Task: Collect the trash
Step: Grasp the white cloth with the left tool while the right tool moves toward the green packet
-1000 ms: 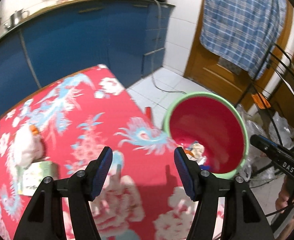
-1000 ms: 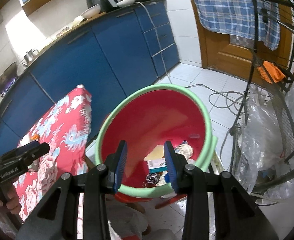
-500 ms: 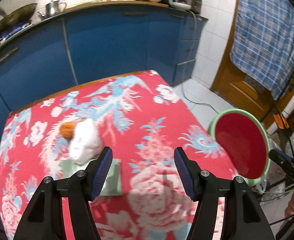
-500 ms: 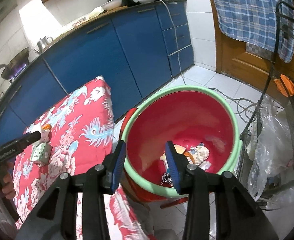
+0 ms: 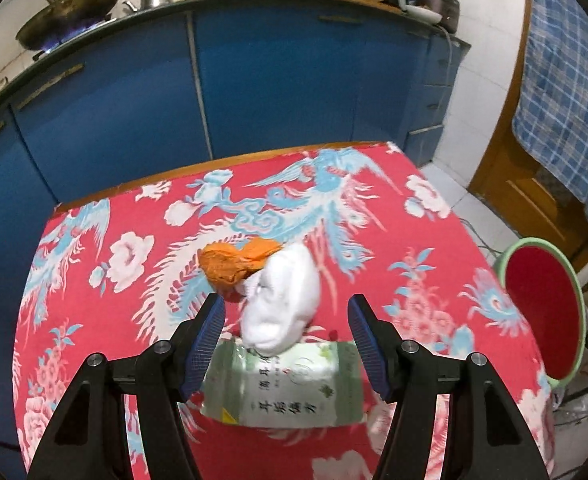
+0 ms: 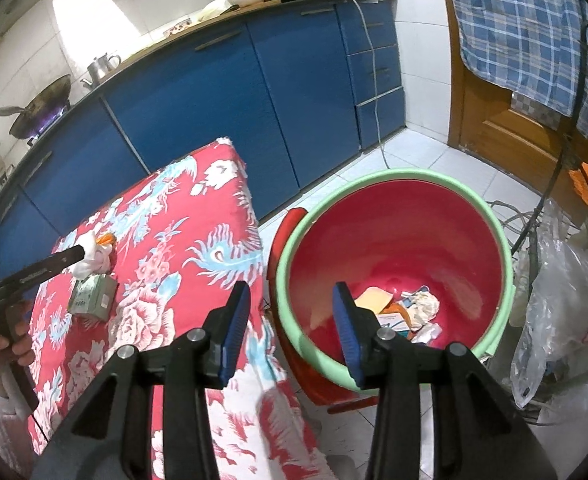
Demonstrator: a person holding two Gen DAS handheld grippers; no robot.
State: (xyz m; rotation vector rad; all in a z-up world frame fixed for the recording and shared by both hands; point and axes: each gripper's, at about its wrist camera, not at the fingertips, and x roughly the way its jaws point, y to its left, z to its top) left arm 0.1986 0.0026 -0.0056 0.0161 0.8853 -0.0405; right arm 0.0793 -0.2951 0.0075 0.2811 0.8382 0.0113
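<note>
On the red flowered tablecloth [image 5: 142,216] lie a crumpled white tissue [image 5: 282,308], an orange peel [image 5: 234,264] touching it, and a pale green packet [image 5: 290,388] under the tissue's near end. My left gripper [image 5: 286,340] hovers open just above the tissue and packet, nothing between its pads. The same trash shows small in the right wrist view: tissue [image 6: 94,258], packet [image 6: 92,296]. My right gripper [image 6: 290,324] is open and empty, jaws still widening, over the gap between the table and the red bucket [image 6: 394,240], which holds several scraps [image 6: 410,312].
Blue kitchen cabinets [image 5: 254,92] run behind the table, with a wok [image 5: 66,12] over a lit burner and a kettle on the counter. A wooden door [image 6: 506,120] with a checked cloth hangs right. Plastic bags [image 6: 554,292] and a wire rack crowd the bucket's right side.
My left gripper swung from the bucket side across the table to the tissue and packet. My right gripper drew back left from over the bucket and its jaws widened a little.
</note>
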